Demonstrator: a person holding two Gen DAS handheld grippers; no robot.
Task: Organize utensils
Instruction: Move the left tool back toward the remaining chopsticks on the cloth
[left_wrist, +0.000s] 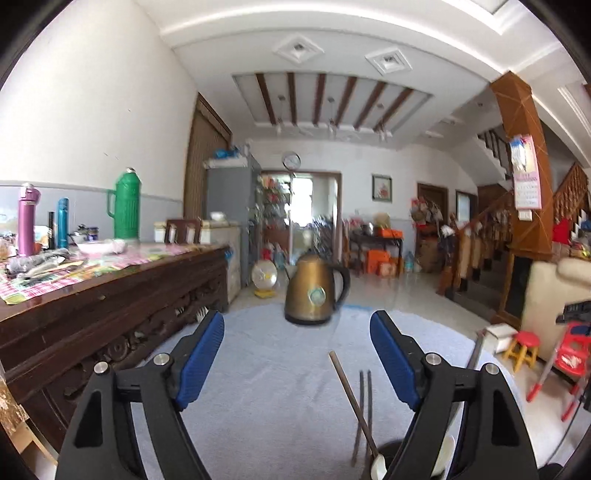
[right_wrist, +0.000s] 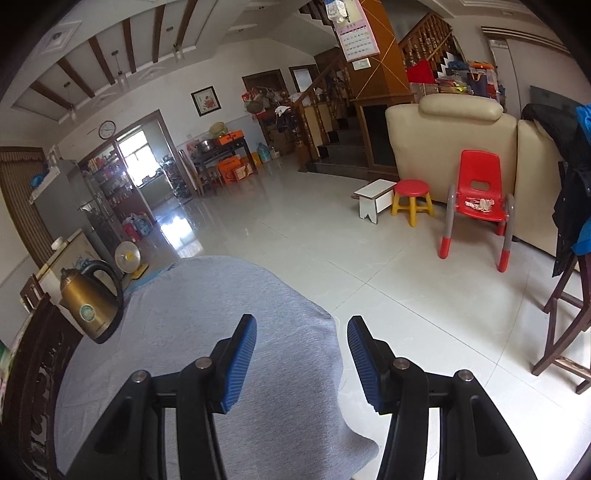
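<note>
I see a big room with a pale tiled floor (right_wrist: 295, 236). Under both tools lies the table (left_wrist: 273, 387), covered with a grey cloth. To its left stands a dark carved wooden sideboard (left_wrist: 110, 306) crowded with flasks, the green thermos (left_wrist: 126, 205) tallest among them. Across the floor, in the right wrist view, a red plastic chair (right_wrist: 478, 195) stands against a cream sofa (right_wrist: 447, 147), with a red-topped yellow stool (right_wrist: 412, 197) just beside it. A brass-coloured kettle (left_wrist: 316, 290) stands upright at the table's far end. My left tool (left_wrist: 297, 330) hangs above the cloth with its blue pads well apart and nothing between them. My right tool (right_wrist: 302, 332) is also parted, narrower, gripping nothing, over the table's right edge. The utensils sit low in the left wrist view: a pair of dark chopsticks (left_wrist: 364, 406) and a long-handled spoon (left_wrist: 351, 398) stand leaning in a dark holder (left_wrist: 389, 448), partly hidden behind the left tool's right finger.
</note>
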